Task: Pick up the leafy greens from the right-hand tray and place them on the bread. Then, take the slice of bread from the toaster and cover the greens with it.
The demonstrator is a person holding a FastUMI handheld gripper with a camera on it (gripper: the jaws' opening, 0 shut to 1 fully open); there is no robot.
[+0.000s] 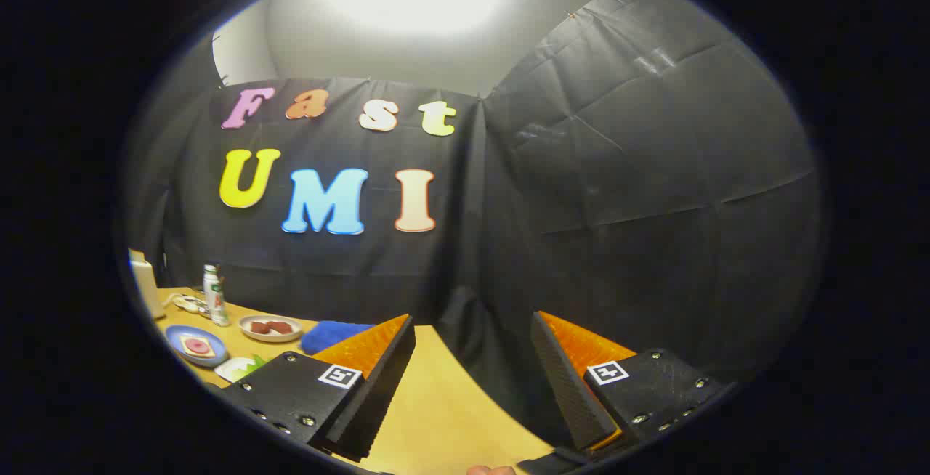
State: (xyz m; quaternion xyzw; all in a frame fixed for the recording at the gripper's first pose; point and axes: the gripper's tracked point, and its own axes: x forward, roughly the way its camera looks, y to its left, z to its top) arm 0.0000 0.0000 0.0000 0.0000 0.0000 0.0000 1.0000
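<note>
Gripper (472,380) fingers spread, holding nothing, above table (436,409). We turn toward white tray with greens (240,367) beside blue plate (178,350), approach low.

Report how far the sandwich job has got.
Nothing looks done. The gripper is open and empty, raised above the table. The leafy greens lie on their white tray, beside the blue plate holding the bread. Left: move greens, then add the toaster slice.
</note>
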